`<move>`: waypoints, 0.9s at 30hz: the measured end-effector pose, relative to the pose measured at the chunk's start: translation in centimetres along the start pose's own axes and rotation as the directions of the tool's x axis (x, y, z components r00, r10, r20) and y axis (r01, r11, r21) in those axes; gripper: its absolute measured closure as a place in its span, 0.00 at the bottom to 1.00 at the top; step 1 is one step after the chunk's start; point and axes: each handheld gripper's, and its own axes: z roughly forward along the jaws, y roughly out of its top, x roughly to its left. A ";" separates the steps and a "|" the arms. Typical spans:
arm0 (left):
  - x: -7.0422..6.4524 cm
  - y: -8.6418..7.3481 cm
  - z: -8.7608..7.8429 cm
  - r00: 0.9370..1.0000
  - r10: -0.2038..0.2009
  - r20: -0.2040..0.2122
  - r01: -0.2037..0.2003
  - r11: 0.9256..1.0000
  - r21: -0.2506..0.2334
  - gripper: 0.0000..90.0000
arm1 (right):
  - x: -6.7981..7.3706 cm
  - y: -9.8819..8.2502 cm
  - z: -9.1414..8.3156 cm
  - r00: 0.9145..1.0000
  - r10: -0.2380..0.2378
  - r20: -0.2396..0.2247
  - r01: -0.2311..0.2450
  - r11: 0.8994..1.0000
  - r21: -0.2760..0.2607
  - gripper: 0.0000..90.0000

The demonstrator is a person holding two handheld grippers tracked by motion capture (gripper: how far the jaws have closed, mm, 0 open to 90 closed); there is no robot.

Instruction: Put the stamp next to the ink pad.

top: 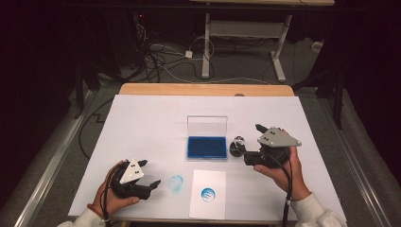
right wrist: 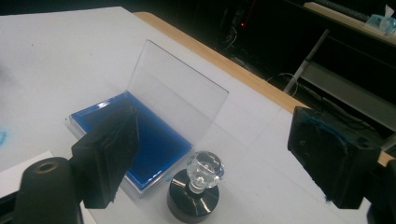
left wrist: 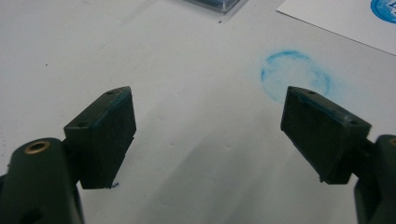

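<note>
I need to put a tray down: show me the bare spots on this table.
Bare: the white table cover left of the open blue ink pad, and the strip behind its lid. Crowded: the stamp beside the right gripper, the stamped paper, the blue smudge.

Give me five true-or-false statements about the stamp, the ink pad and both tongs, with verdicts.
1. The ink pad has its clear lid standing open. True.
2. The stamp is clamped in the right tongs. False: it stands on the table beside the ink pad, between open jaws that do not touch it.
3. The sheet of paper bears a blue round print. True.
4. The left tongs are shut on the paper. False: they are open and hold nothing.
5. A blue smudge marks the table left of the paper. True.
</note>
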 end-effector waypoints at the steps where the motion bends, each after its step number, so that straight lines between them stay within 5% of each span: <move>1: 0.0 0.0 0.0 1.000 0.001 0.000 -0.001 1.000 0.001 0.20 | 0.0 0.0 -0.1 1.000 -0.005 0.004 0.005 1.000 -0.002 0.19; 27: -0.1 0.0 0.0 1.000 0.008 -0.013 -0.008 1.000 0.004 0.20 | 0.6 -2.1 -3.3 0.997 -0.073 0.036 0.074 0.997 -0.017 0.20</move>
